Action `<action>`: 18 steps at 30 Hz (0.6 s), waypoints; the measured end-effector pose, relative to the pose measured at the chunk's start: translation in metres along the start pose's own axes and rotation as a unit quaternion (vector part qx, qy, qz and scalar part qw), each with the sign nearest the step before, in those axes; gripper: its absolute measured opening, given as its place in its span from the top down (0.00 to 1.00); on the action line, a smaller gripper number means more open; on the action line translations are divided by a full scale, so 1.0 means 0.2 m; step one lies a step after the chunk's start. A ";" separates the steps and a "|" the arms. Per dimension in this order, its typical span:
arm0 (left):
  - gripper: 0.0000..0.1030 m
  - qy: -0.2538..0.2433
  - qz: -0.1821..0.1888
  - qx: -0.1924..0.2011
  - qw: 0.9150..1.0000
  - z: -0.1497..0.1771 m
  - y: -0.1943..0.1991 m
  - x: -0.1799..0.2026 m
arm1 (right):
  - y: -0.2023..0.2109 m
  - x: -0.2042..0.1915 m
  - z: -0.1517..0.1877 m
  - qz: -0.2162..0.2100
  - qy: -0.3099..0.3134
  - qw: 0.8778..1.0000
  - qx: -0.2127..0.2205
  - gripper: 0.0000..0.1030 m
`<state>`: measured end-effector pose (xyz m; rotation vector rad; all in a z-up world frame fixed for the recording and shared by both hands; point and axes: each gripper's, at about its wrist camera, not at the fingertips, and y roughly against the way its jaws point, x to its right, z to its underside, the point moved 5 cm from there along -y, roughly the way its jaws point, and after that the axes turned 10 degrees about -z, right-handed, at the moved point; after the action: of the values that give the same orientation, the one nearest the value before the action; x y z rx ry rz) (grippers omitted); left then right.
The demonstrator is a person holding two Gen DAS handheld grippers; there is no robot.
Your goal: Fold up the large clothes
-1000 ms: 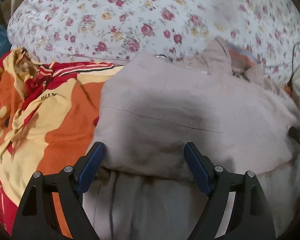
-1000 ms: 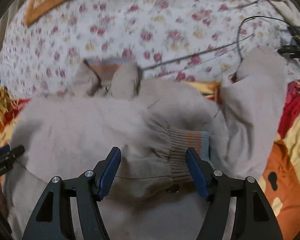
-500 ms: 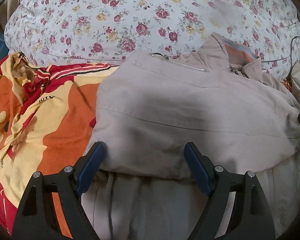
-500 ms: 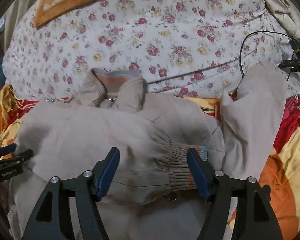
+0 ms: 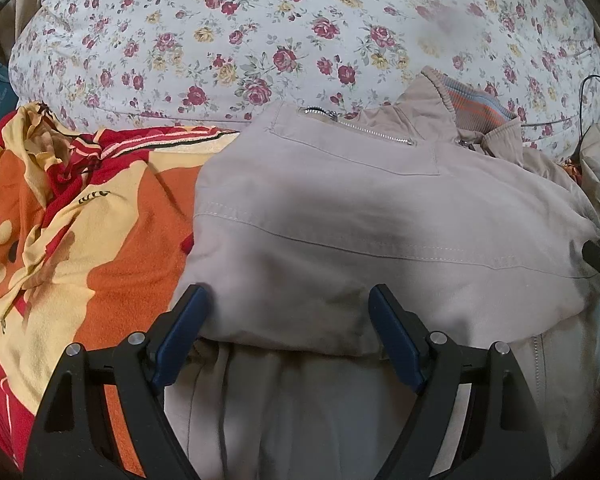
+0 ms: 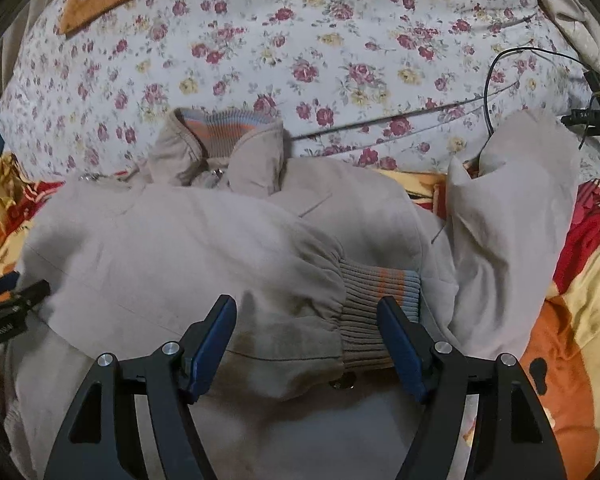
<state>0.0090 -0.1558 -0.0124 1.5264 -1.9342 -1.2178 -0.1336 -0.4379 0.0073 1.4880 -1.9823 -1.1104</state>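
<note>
Bedroom, floral bedding [image 5: 300, 40], orange blanket [image 5: 99, 240]

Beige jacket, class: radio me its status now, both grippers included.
Left gripper open, right gripper open, neither clamping. Beige jacket sleeve folded across body, cuff between right jaws. Black cable lies beyond.

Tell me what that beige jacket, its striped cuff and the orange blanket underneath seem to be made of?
The jacket looks like matte brushed woven cloth, maybe cotton or microsuede: flat stitched seams, no sheen. Its cuff is ribbed knit, shown by the stretchy ridges. The zip glints like metal. The blanket looks like fuzzy fleece, with a soft, napped surface.
</note>
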 end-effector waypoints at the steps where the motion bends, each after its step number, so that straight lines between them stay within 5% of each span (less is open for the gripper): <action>1: 0.19 0.001 0.001 0.000 1.000 0.00 0.00 0.00 | 0.00 0.00 0.00 -0.003 -0.002 1.000 0.002 0.28; 9: 0.19 0.050 0.041 0.033 0.997 -0.05 0.10 -0.05 | -0.02 -0.02 0.01 -0.004 0.003 1.000 -0.009 0.28; 18: 0.19 0.031 0.028 0.011 0.999 -0.02 0.03 -0.02 | -0.01 0.01 0.02 -0.010 -0.008 1.000 0.000 0.28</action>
<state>0.0097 -0.1543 -0.0038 1.4934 -1.9424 -1.1176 -0.1353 -0.4384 0.0038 1.5053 -1.9827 -1.1343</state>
